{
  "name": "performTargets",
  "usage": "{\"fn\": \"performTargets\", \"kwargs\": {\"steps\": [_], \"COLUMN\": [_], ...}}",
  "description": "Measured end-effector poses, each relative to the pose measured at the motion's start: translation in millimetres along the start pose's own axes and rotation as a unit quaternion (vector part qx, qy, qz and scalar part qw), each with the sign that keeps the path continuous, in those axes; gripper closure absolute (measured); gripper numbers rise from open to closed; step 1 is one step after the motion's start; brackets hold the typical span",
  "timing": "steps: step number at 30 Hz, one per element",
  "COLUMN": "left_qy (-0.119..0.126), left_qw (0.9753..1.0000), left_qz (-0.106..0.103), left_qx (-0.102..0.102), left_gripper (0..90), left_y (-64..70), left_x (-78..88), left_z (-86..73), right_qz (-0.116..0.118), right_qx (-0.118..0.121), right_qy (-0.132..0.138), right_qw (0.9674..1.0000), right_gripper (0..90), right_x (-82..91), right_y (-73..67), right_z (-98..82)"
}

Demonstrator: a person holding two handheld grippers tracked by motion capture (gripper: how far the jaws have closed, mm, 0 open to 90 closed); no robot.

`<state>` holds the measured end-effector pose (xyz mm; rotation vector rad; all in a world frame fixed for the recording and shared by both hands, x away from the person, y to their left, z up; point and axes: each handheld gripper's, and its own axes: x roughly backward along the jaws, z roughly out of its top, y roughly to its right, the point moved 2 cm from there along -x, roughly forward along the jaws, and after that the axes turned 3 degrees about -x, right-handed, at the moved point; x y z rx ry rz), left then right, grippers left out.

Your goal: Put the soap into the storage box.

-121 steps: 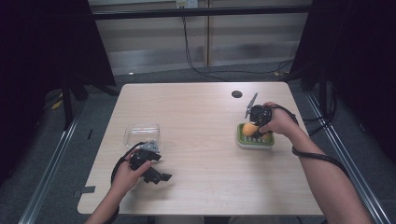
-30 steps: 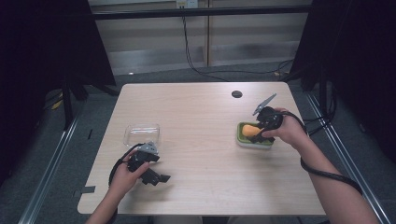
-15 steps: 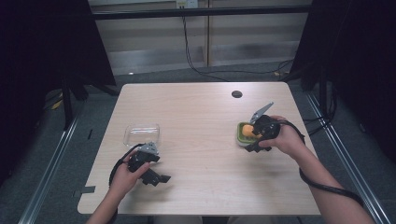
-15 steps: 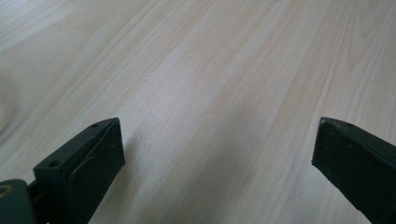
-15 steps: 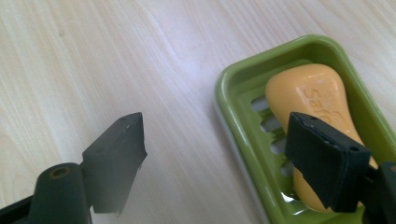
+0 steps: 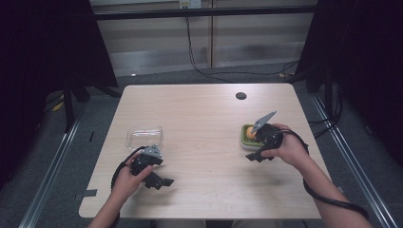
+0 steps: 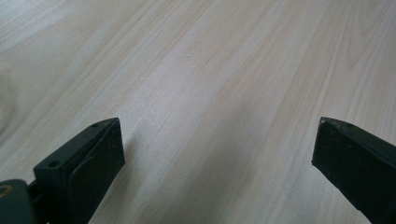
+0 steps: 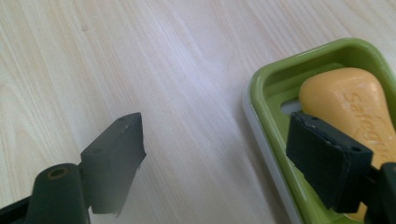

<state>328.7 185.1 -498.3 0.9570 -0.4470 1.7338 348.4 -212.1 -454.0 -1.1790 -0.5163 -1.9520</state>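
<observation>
- My right claw (image 8: 215, 163) is released, jaws spread wide with nothing between them; it hangs low over the table (image 6: 199, 118), just beside the green soap dish (image 8: 275, 93).
- The relation I'd steer by: the dish lies off the claw's right jaw, and that jaw overlaps the dish's near rim while the left jaw sits over bare wood. As I judge it, the claw would have to shift toward its right jaw to straddle anything in the dish.
- The yellow soap bar (image 8: 345, 93) lies in the dish, its long axis running diagonally away from the right jaw toward the far rim.
- My left claw (image 7: 217, 154) is also released and empty, over plain wood, well apart from the dish; the right hand (image 6: 290, 149) is clearly the nearer one.
- The right claw's own camera gives me the embossed lettering on the bar and a slot in the dish floor; the high view gives what it cannot: a clear plastic container (image 6: 144, 136) just beyond my left hand (image 6: 126, 178), and the dish (image 6: 247, 135) as a small green patch behind the right claw.
</observation>
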Motion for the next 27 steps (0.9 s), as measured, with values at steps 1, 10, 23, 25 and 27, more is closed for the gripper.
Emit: {"fn": "performTargets", "kwargs": {"steps": [1,10,23,25,27], "left_qy": [-0.001,-0.002,0.001,0.004,0.004], "left_qw": [1.0000,1.0000,1.0000,1.0000,1.0000], "left_qz": [0.000,0.000,-0.002,-0.002,-0.003], "left_qx": [0.000,-0.001,0.001,0.005,0.005], "left_gripper": [1.9,1.9,1.9,1.9,1.9], "left_y": [0.0,0.1,0.5,0.9,0.7], "left_x": [0.0,0.0,-0.9,-1.5,-1.6], "left_z": [0.0,0.2,0.1,0.3,0.4], "right_qz": [0.000,0.013,0.014,0.017,0.019], "right_qx": [0.001,0.005,0.002,0.004,0.000], "right_qy": [0.000,0.016,0.021,0.030,0.036], "right_qw": [1.0000,0.9998,0.9997,0.9994,0.9991], "right_gripper": [19.2,19.1,19.7,20.0,20.0], "right_x": [-0.5,-7.3,-16.1,-17.1,-18.3], "right_y": [-1.4,-13.6,-28.4,-29.1,-29.3], "right_z": [-0.8,-7.9,-22.4,-24.2,-26.3]}}
